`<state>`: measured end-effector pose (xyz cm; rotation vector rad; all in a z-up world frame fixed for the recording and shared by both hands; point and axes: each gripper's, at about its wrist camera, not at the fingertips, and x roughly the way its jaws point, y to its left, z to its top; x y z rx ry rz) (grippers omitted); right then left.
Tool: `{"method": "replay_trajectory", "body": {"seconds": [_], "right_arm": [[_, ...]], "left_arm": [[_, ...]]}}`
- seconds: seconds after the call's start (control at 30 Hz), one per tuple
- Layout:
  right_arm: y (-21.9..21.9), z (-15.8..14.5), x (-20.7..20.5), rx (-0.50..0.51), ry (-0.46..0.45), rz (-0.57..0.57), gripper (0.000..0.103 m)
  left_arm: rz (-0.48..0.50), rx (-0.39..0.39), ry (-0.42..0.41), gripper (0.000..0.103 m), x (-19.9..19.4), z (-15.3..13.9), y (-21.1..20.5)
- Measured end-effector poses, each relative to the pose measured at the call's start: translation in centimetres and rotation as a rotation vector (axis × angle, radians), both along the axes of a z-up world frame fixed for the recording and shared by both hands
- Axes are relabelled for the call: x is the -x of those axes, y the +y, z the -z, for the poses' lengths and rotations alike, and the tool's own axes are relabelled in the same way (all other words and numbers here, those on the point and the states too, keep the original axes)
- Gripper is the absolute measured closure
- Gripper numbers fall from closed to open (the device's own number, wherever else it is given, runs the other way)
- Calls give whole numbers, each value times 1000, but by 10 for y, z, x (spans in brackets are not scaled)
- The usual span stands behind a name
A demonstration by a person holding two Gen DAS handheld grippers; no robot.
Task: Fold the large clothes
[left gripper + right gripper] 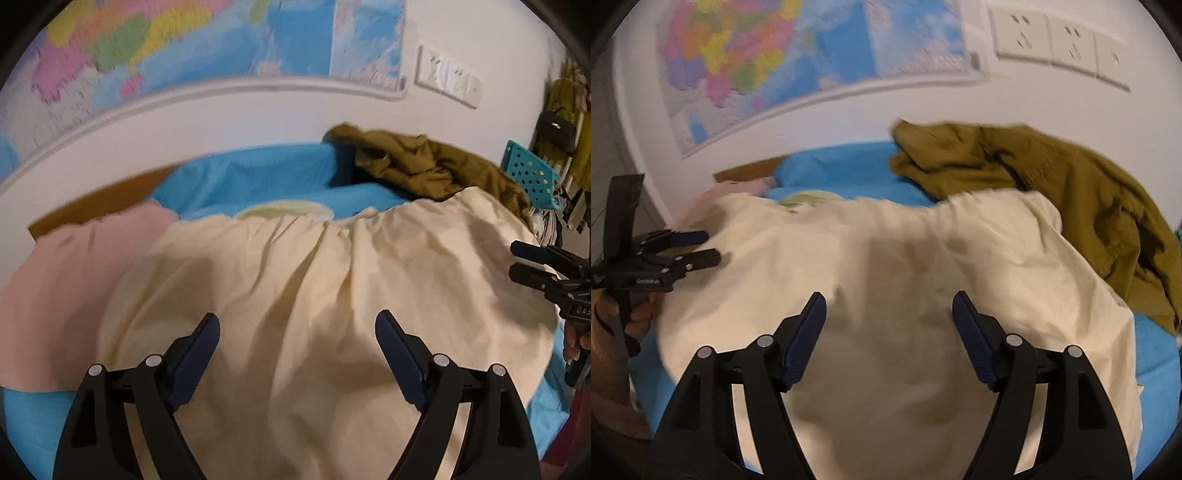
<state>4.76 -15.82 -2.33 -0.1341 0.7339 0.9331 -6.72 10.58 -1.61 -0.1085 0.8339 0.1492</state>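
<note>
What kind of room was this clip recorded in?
Probably a bedroom or dorm room at home: clothes, a cream garment and an olive one, lie on a blue sheet against a wall with a colourful map and wall sockets.

A bed covered with a bright blue sheet (834, 166) stands against the white wall, with a brown strip of its frame showing at the far left edge. A wide cream garment (314, 295) lies spread over the middle of the bed, reaching towards the near edge. A pink cloth (66, 280) lies touching it on the left side, and a crumpled olive-green garment (1052, 192) is heaped at the far right corner, against the wall.
</note>
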Motion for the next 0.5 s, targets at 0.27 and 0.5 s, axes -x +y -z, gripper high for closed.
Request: {"method": "replay_trajectory", "body": {"seconds": [0.27, 0.5], "right_arm": [[18, 23, 31, 63, 17, -88, 31], [17, 22, 36, 67, 18, -61, 28]], "left_arm": [[39, 44, 16, 20, 24, 11, -11], [4, 51, 46, 20, 22, 25, -8]]}}
